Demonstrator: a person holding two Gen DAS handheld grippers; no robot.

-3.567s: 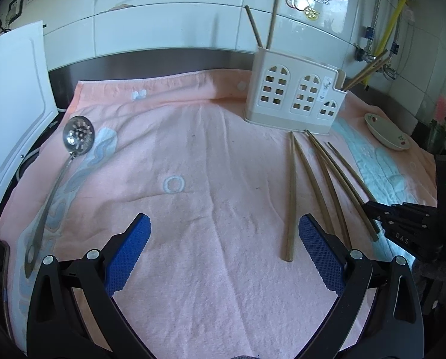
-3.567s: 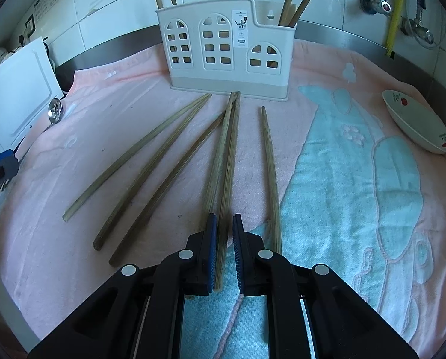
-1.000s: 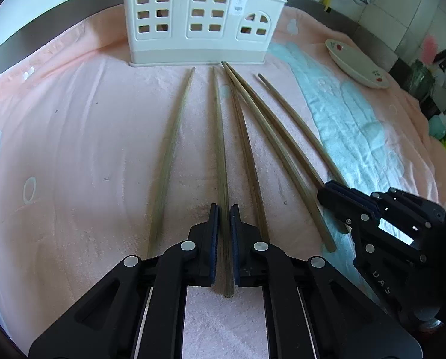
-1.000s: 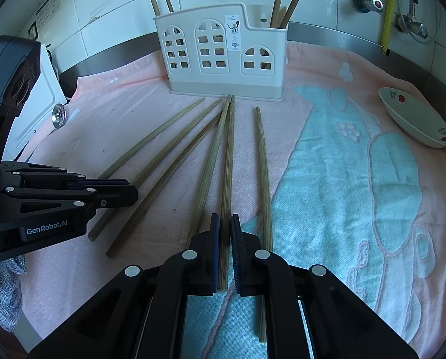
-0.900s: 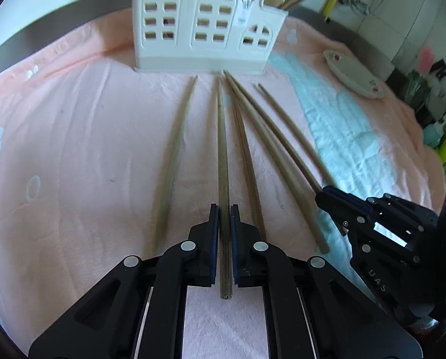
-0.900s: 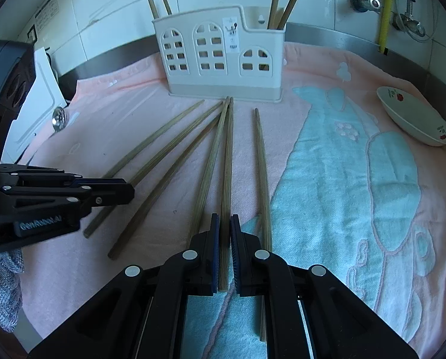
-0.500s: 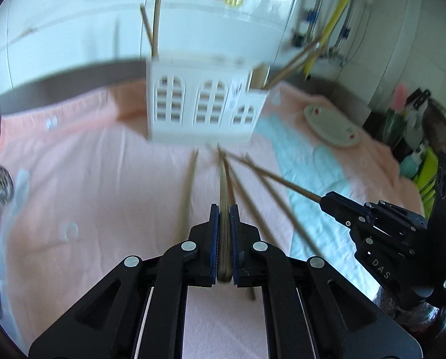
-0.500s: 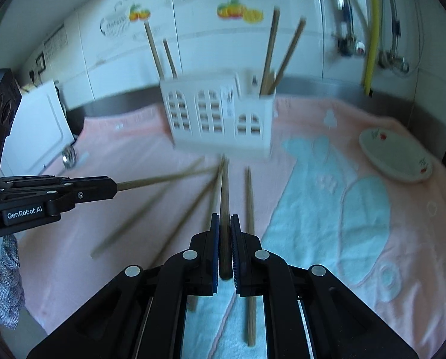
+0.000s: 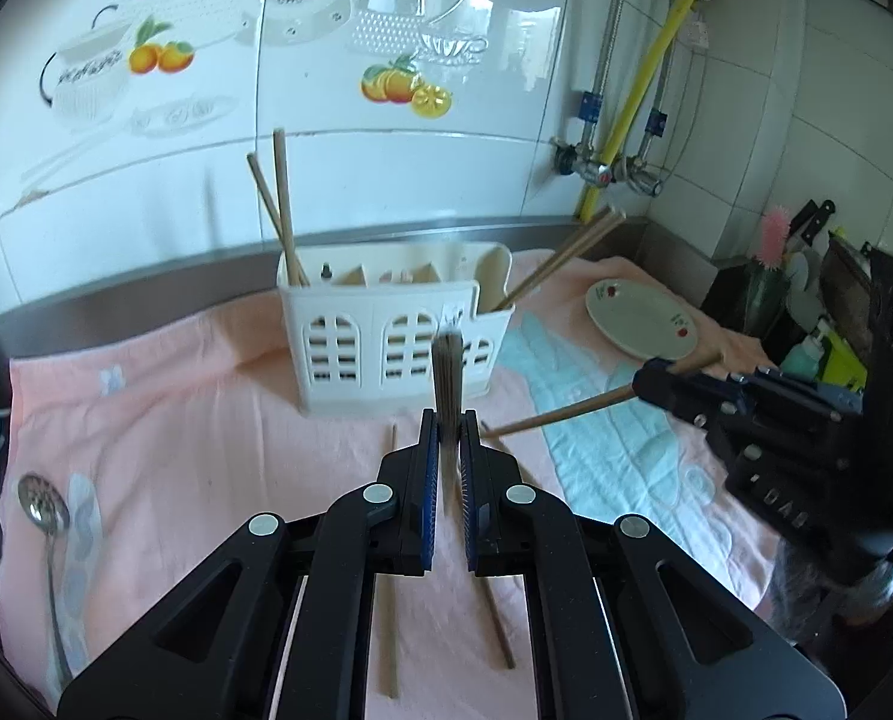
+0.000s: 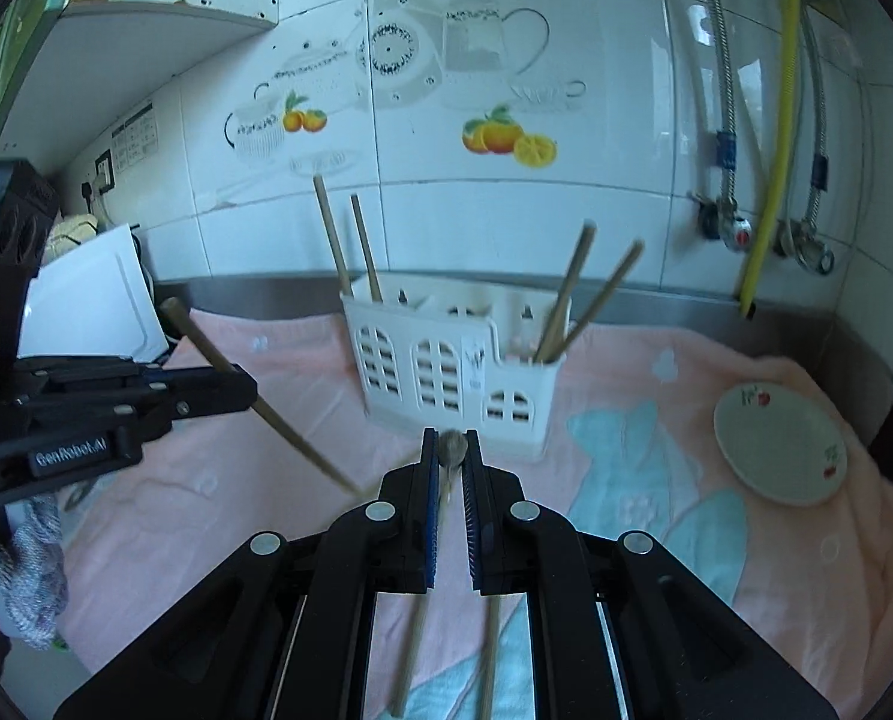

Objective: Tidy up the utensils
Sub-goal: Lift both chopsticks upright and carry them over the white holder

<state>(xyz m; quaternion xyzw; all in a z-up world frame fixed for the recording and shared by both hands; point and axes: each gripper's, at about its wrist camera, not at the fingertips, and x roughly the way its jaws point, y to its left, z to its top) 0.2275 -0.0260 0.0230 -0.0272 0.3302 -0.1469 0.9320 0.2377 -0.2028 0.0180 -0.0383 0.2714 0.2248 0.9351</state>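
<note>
Two chopsticks pinched and airborne, a little short of the holder

Nearest, the left hand-held gripper (image 9: 446,468) is clamped on one chopstick (image 9: 446,384), and the right hand-held gripper (image 10: 448,480) is clamped on another chopstick (image 10: 451,450); each stick is held near one end and juts forward, so a slight twist could swing a tip wide or let it slide in the pads. In the left wrist view the right-held stick's free end crosses close to the left jaws, so the two sticks may knock together. Below, loose chopsticks (image 9: 391,570) lie on the towel (image 9: 176,420) covering the worktop. Beyond stands the white utensil holder (image 9: 386,348), already holding sticks; a misjudged tip could catch its rim and tip it.
</note>
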